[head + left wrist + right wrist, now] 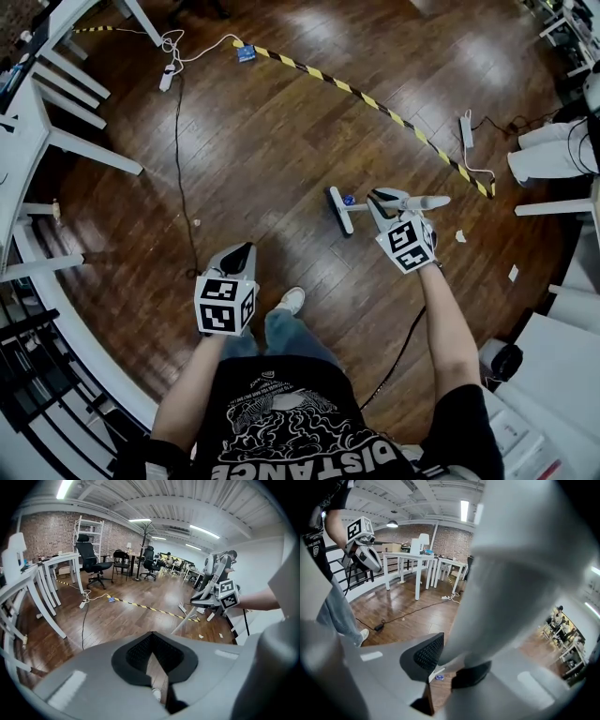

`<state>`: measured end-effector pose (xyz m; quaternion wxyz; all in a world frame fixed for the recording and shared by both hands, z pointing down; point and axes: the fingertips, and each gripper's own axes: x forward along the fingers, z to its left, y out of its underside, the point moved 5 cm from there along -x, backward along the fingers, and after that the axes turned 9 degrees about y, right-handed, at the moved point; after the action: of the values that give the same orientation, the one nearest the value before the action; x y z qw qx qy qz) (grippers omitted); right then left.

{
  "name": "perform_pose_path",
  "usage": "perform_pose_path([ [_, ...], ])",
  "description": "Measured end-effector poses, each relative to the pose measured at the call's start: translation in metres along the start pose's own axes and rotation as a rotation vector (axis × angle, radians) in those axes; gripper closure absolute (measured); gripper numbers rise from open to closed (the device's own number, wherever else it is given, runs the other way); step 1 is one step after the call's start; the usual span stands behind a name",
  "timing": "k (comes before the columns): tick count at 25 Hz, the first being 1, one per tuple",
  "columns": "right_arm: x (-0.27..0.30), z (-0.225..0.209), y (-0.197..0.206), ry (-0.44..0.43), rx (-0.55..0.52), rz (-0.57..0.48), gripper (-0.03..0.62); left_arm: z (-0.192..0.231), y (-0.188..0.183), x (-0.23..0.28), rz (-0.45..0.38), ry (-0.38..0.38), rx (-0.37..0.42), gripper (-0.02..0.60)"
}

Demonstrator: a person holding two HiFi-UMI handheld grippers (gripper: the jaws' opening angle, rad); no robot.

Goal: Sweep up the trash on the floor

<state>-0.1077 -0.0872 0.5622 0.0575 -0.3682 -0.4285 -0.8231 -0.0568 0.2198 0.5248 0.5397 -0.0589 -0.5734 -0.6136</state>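
A white broom handle [427,201] runs between the jaws of my right gripper [382,199], which is shut on it. Its dark broom head [339,210] rests on the wooden floor, just left of the gripper. A small blue scrap [349,199] lies right beside the head. In the right gripper view the handle [501,573] fills the middle, with the blue scrap [439,677] below. White paper bits [460,236] lie right of the gripper, one more [513,273] further right. My left gripper [241,250] hangs shut and empty, nearer the person's feet.
Yellow-black tape [375,98] runs slantwise across the floor beyond the broom. A power strip [466,131] and a black cable [178,141] lie on the floor. White table legs [84,141] stand at left, white furniture [553,155] at right. A shoe [292,300] is between the grippers.
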Motion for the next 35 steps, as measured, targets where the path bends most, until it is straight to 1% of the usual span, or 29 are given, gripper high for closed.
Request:
perform_pose_path([
  [6,-0.003,0.011,-0.020,0.011,0.093,0.005,0.556,-0.001,-0.016,-0.010,-0.022,0.014,0.034,0.575],
  [11,-0.006,0.018,-0.061,0.036,0.178,-0.037,0.557,0.015,-0.029,-0.018,-0.050,0.031,0.050,0.575],
  [15,0.001,0.027,-0.098,0.045,0.233,-0.044,0.557,0.035,-0.038,-0.018,-0.060,0.059,0.047,0.575],
  [20,0.033,0.045,-0.157,0.061,0.287,-0.034,0.557,0.080,-0.070,-0.015,-0.074,0.117,0.067,0.575],
  [23,0.054,0.048,-0.190,0.092,0.335,-0.027,0.557,0.116,-0.096,-0.017,-0.078,0.146,0.101,0.575],
  [26,0.077,0.054,-0.223,0.113,0.389,-0.015,0.557,0.159,-0.121,-0.024,-0.087,0.155,0.109,0.575],
  [29,0.100,0.052,-0.260,0.159,0.484,-0.028,0.557,0.197,-0.146,-0.030,-0.107,0.157,0.115,0.575],
  [31,0.115,0.049,-0.285,0.187,0.539,-0.044,0.557,0.217,-0.161,-0.033,-0.122,0.163,0.115,0.575],
  [35,0.144,0.039,-0.333,0.218,0.608,-0.082,0.557,0.252,-0.186,-0.041,-0.151,0.158,0.114,0.575],
])
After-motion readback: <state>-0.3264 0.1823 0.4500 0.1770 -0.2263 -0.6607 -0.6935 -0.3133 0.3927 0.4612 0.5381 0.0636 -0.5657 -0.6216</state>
